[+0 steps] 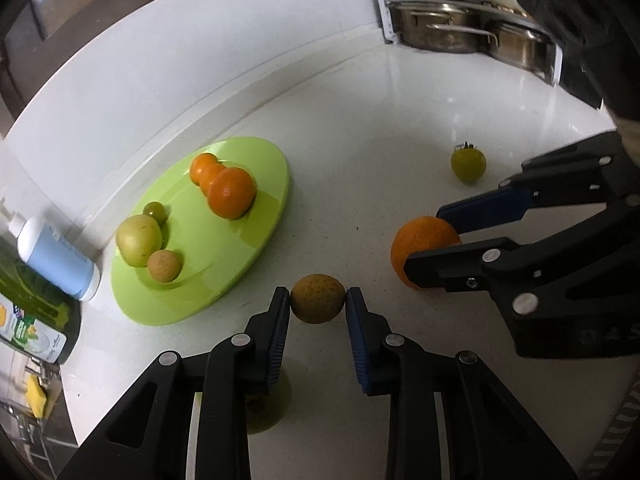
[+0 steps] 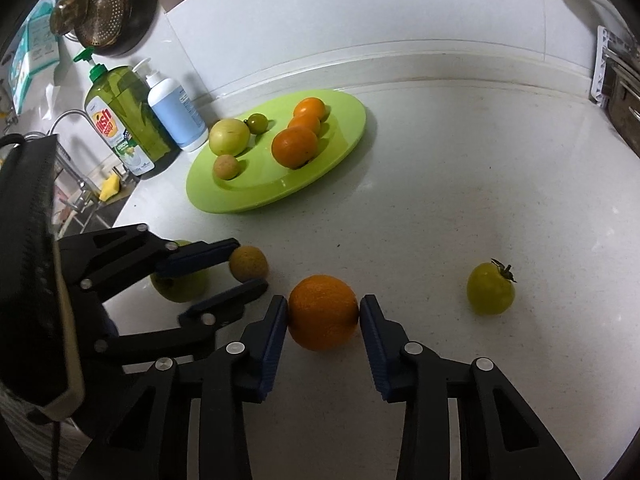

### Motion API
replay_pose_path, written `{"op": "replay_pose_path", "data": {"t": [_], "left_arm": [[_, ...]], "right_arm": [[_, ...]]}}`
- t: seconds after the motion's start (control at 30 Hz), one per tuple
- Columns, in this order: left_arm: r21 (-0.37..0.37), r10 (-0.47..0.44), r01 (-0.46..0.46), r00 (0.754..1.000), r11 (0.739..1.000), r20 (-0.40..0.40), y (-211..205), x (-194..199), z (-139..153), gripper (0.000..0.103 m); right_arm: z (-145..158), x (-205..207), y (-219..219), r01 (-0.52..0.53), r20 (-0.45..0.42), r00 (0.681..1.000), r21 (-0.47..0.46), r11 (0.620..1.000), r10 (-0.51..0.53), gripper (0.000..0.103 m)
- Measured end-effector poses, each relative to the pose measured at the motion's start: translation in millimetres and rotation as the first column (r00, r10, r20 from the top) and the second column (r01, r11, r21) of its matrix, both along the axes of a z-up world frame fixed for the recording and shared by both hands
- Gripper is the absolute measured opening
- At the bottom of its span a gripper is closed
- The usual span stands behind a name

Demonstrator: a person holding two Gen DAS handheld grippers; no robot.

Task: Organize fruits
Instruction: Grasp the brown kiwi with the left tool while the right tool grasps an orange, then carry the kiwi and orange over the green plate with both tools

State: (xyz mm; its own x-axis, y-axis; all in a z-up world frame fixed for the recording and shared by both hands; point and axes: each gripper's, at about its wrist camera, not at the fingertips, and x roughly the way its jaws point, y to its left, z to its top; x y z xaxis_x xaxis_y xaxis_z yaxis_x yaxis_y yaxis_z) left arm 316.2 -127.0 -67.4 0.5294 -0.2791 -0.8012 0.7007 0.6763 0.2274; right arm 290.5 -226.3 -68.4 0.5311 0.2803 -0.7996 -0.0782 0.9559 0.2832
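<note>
My left gripper (image 1: 317,300) is shut on a small brown round fruit (image 1: 317,298) on the white counter, with a pad pressed on each side. In the right wrist view this gripper (image 2: 250,265) reaches in from the left. My right gripper (image 2: 323,314) is shut on an orange (image 2: 323,312), also resting on the counter. The green plate (image 2: 280,188) behind holds three oranges (image 2: 295,147), a yellow-green apple (image 2: 229,137), a tiny green tomato (image 2: 257,123) and another brown fruit (image 2: 226,167). A green tomato (image 2: 490,288) lies loose to the right. A green fruit (image 2: 180,284) sits half hidden under my left gripper.
A green dish-soap bottle (image 2: 124,120) and a pale blue pump bottle (image 2: 176,116) stand left of the plate against the wall. Steel pots (image 1: 460,28) stand at the back right. A sink with a tap (image 2: 72,120) lies beyond the counter's left edge.
</note>
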Motion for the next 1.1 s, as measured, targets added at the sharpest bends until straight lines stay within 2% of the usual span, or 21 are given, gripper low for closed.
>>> {"op": "replay_pose_path", "data": {"t": [0.33, 0.6, 0.73, 1.1], "left_arm": [[-0.088, 0.07, -0.07, 0.998, 0.994, -0.012, 19, 2, 23, 0.029], [-0.13, 0.114, -0.116, 0.993, 0.985, -0.018, 30, -1, 32, 0.029], [-0.149, 0.133, -0.135, 0.991, 0.98, -0.019, 35, -1, 35, 0.029], [-0.19, 0.161, -0.166, 0.986, 0.968, -0.039, 43, -1, 39, 0.029]], "right_arm": [[5, -4, 1, 0.014, 0.016, 1.0, -0.011, 1.0, -0.013, 0.037], [5, -1, 7, 0.007, -0.007, 1.0, -0.043, 0.999, -0.007, 0.037], [-2, 5, 7, 0.017, -0.049, 0.999, -0.037, 0.999, -0.019, 0.038], [7, 1, 13, -0.007, -0.033, 0.999, -0.043, 0.999, 0.006, 0.038]]}}
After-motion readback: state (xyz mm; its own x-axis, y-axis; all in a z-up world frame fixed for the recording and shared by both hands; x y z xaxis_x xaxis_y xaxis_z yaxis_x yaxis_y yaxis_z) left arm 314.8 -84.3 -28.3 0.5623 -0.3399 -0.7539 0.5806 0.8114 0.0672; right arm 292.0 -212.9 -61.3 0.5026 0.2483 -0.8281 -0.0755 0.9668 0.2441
